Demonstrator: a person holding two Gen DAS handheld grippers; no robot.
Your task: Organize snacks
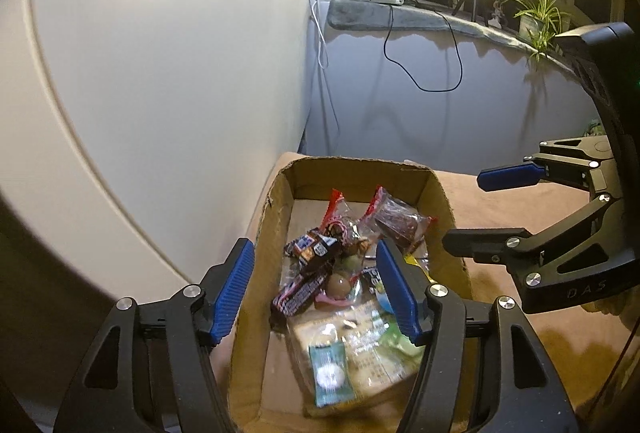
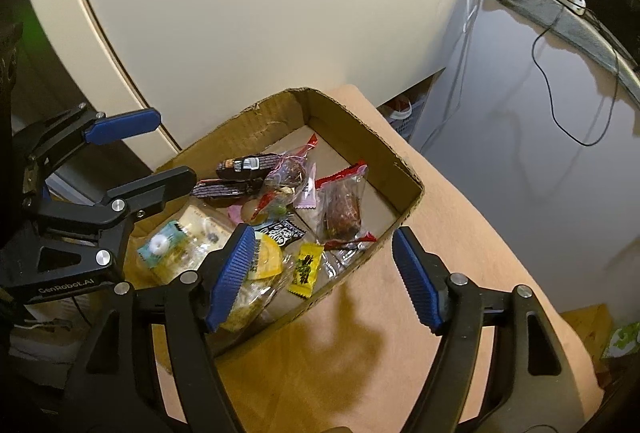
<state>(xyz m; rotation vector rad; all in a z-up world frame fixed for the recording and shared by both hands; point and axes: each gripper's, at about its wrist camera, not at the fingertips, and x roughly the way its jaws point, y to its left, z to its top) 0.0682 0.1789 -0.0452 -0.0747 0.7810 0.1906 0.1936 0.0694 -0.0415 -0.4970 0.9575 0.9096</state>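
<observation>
While both grippers, left [image 1: 316,289] and right [image 2: 324,281], gape empty, snacks [image 2: 280,193] fill the box [image 2: 404,169]. Wrappers look light, crinkly, slippery; pinch a sealed end.

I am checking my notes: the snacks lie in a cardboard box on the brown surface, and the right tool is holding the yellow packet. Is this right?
Not quite. The right wrist view shows the right tool open and empty; the yellow packet lies in the cardboard box with the other snacks.

snacks [image 2: 280,193] piled in box [image 2: 372,137], box on table [image 2: 460,233]
</observation>
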